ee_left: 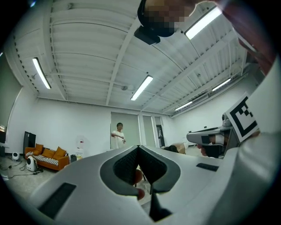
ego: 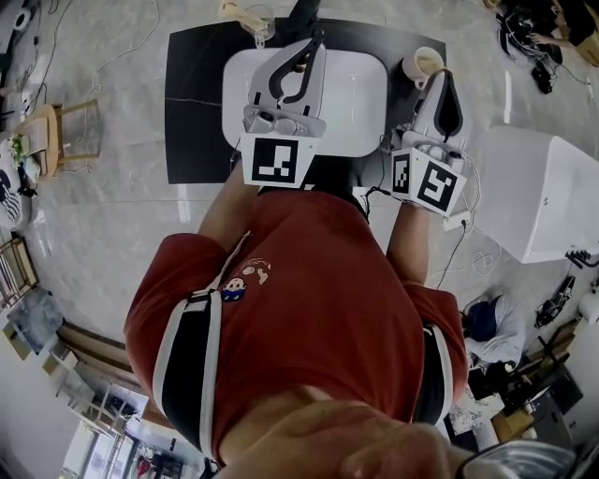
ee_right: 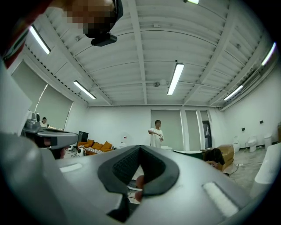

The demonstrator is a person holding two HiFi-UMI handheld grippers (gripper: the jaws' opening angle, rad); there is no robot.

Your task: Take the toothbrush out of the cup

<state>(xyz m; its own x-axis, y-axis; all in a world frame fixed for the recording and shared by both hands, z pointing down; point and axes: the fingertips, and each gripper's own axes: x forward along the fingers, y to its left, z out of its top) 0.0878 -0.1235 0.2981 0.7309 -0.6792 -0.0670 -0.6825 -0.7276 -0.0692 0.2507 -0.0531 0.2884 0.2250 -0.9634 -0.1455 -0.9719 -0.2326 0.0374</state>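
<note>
In the head view a black table (ego: 197,94) carries a white basin (ego: 365,94). At the table's far edge stands a clear cup (ego: 262,28) with a cream handle, seemingly the toothbrush (ego: 239,13), leaning out of it. A cream mug (ego: 423,65) sits at the table's right. My left gripper (ego: 311,47) reaches over the basin, short of the clear cup, shut and empty. My right gripper (ego: 445,77) hangs just beside the mug, also shut with nothing in it. Both gripper views look level into the room; the left gripper (ee_left: 138,147) and right gripper (ee_right: 140,147) show closed pads.
A white cabinet (ego: 543,196) stands to the right and a wooden chair (ego: 65,136) to the left. Cables lie on the floor (ego: 524,37). Far off, a person in white (ee_left: 117,135) stands by a doorway, near an orange sofa (ee_left: 46,157).
</note>
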